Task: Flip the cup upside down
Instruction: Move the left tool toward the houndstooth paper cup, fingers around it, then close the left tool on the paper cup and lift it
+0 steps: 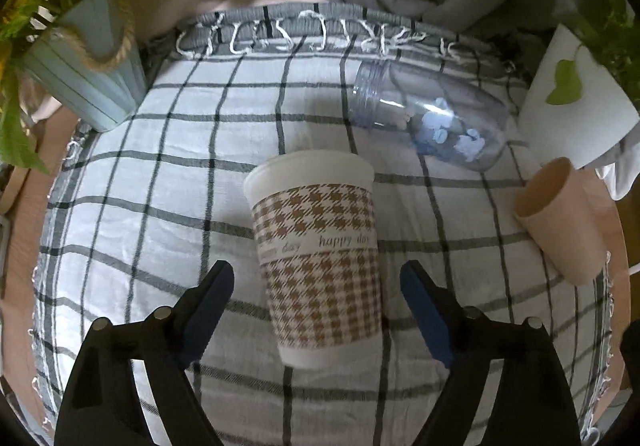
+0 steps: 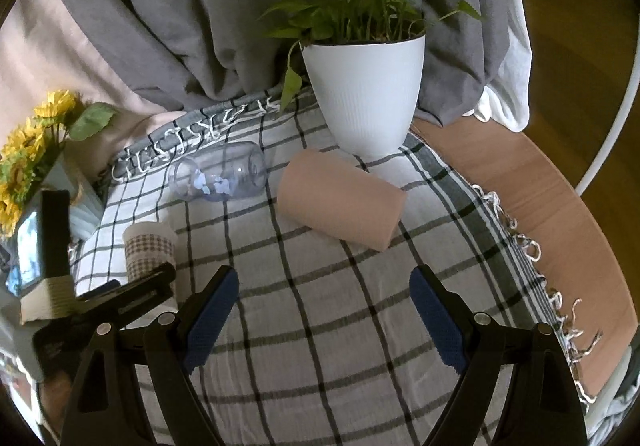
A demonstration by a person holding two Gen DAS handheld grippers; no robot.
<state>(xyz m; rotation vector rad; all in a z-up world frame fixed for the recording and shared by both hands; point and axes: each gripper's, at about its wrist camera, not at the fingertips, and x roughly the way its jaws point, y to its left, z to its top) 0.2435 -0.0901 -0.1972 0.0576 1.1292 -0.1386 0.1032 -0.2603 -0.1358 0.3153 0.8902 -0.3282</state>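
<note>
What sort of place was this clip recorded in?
Probably a home, staged as a tabletop scene: a checked, fringed cloth covers a wooden table, grey fabric hangs behind, and a potted plant and sunflowers flank the patterned paper cup.

The left gripper (image 1: 316,278) hangs low over the checked cloth, its two black arms spread wide and the blue pads (image 1: 208,310) facing each other with a broad gap between; nothing touches either pad; seen from the right wrist, its black body reaches in from the cloth's left edge; the right gripper (image 2: 324,286) is held the same way, jaws parted wide, blue pads (image 2: 438,320) bare, tilted downward toward the cloth's middle and gripping nothing.
</note>
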